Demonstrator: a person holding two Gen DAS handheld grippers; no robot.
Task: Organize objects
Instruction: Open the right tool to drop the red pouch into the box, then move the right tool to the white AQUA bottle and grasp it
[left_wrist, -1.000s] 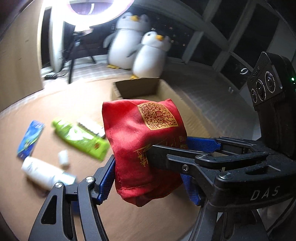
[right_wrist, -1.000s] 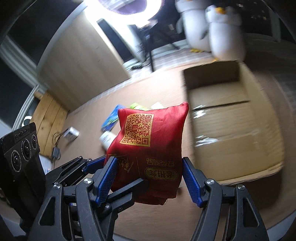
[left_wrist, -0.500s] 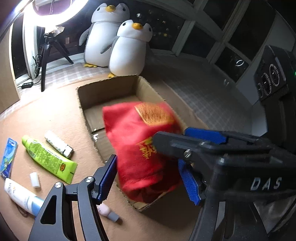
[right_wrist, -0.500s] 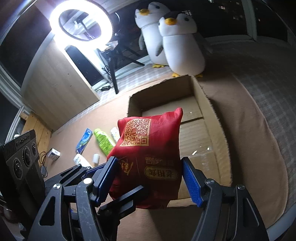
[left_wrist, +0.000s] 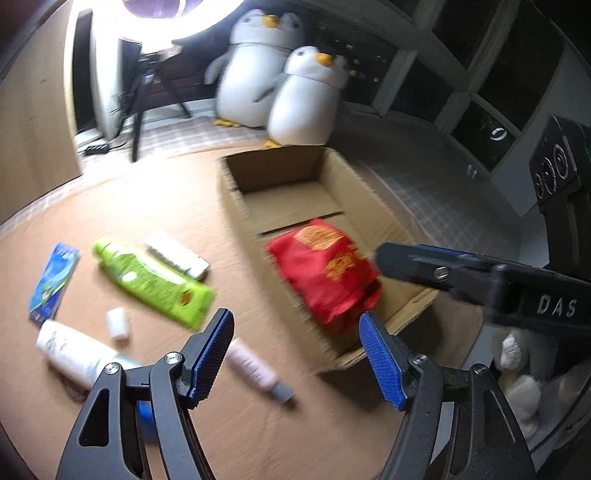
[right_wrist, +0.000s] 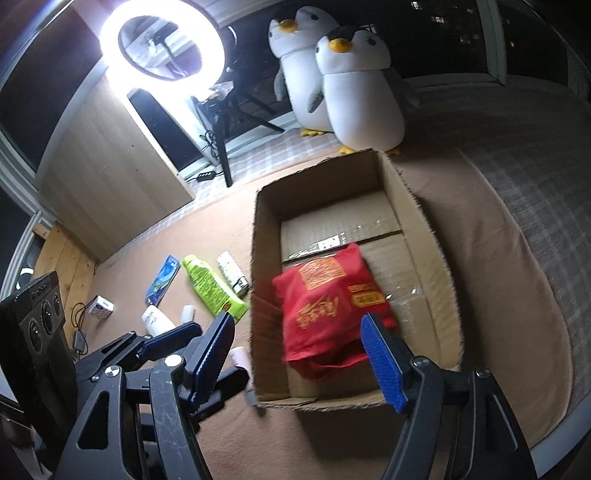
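A red cloth pouch (left_wrist: 325, 273) with gold print lies in the near end of an open cardboard box (left_wrist: 384, 206); it also shows in the right wrist view (right_wrist: 332, 314), inside the box (right_wrist: 417, 206). My left gripper (left_wrist: 297, 354) is open and empty above the box's near left corner. My right gripper (right_wrist: 299, 358) is open and empty just above the pouch. On the brown mat left of the box lie a green tube (left_wrist: 151, 280), a white bottle (left_wrist: 70, 354), a blue packet (left_wrist: 55, 280), a white stick (left_wrist: 175, 253), a small white cap (left_wrist: 118, 325) and a pink tube (left_wrist: 255, 369).
Two plush penguins (right_wrist: 354, 92) stand behind the box. A ring light (right_wrist: 162, 48) on a tripod stands at the back left beside a wooden panel (right_wrist: 107, 173). A small white box (right_wrist: 99, 306) with cables lies at the far left. A grey checked cover (right_wrist: 524, 155) lies to the right.
Both grippers opened and let go of the red pouch, which dropped into the near end of the box. Both grippers pulled back and up.
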